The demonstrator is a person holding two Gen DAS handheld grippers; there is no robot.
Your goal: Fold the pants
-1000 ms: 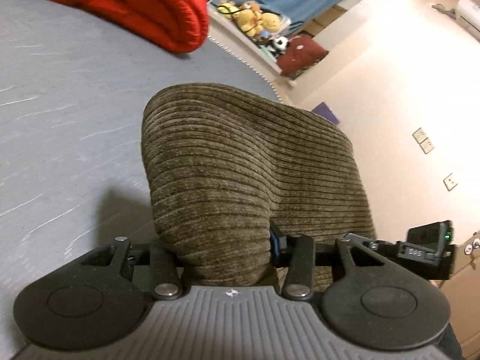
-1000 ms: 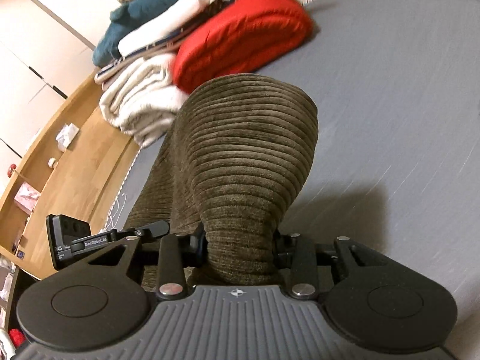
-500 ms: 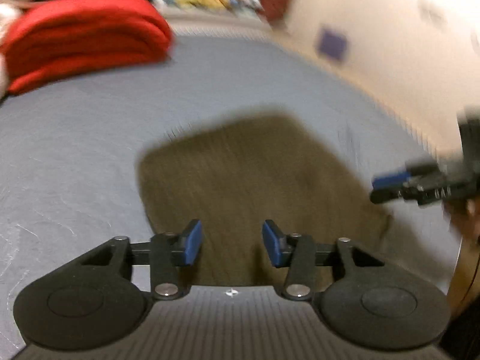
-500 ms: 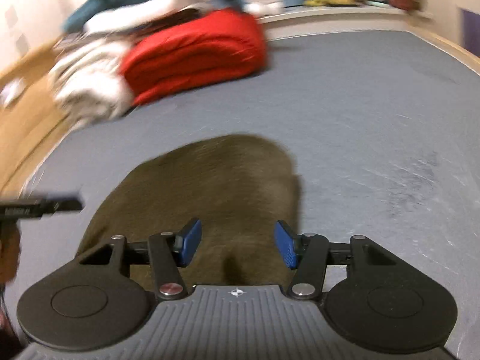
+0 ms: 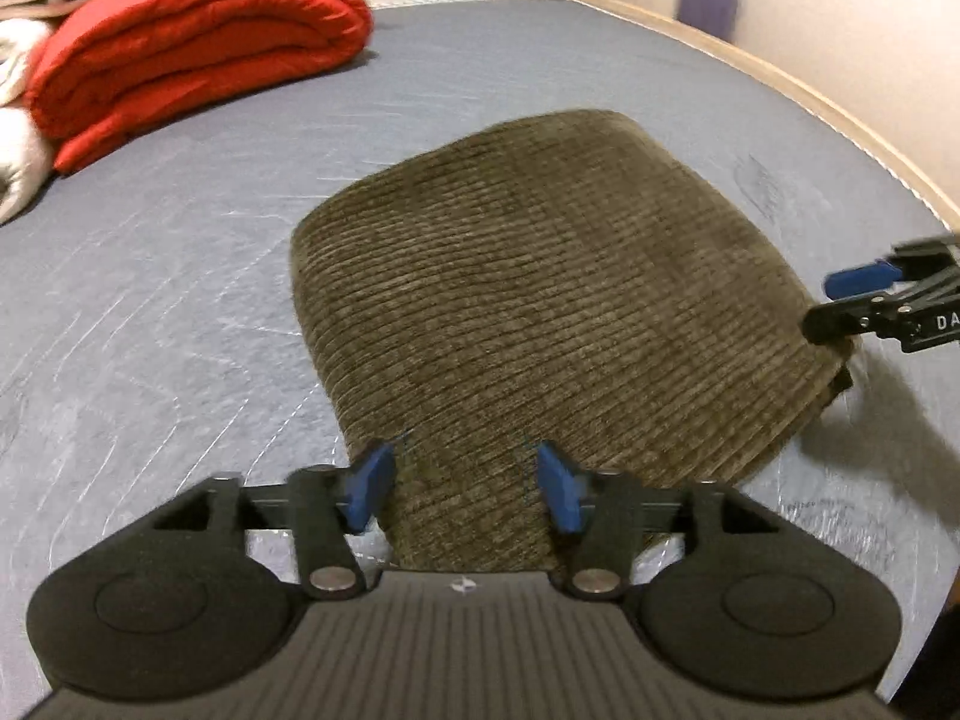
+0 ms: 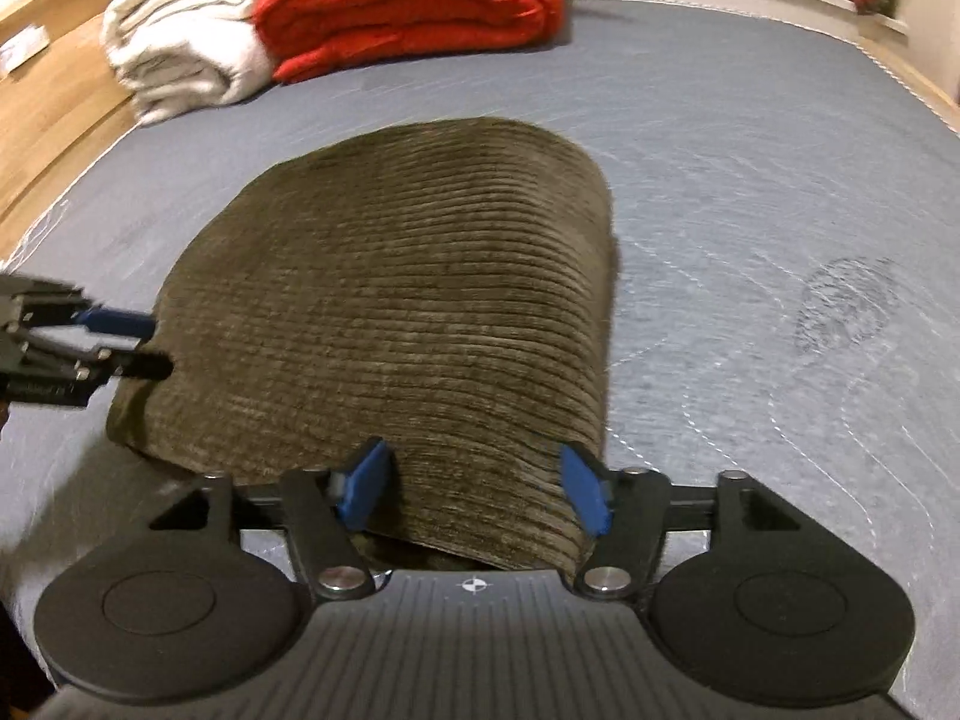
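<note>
The brown corduroy pants (image 5: pixel 540 288) lie folded in a flat stack on the grey bed; they also show in the right wrist view (image 6: pixel 396 312). My left gripper (image 5: pixel 465 486) is open just above the near left edge of the stack, holding nothing. My right gripper (image 6: pixel 474 492) is open over the near right edge, holding nothing. The right gripper shows at the right edge of the left wrist view (image 5: pixel 864 294). The left gripper shows at the left edge of the right wrist view (image 6: pixel 114 342).
A rolled red quilt (image 5: pixel 192 48) and a white blanket (image 6: pixel 180 60) lie at the far side of the grey mattress (image 5: pixel 120 312). A wooden bed frame (image 6: pixel 54 120) runs along the left. A wall (image 5: pixel 840 18) borders the right side.
Both grippers have let go of the pants and opened. The cloth, held up before, now lies flat on the bed. Both grippers have drawn back to its near edge.
</note>
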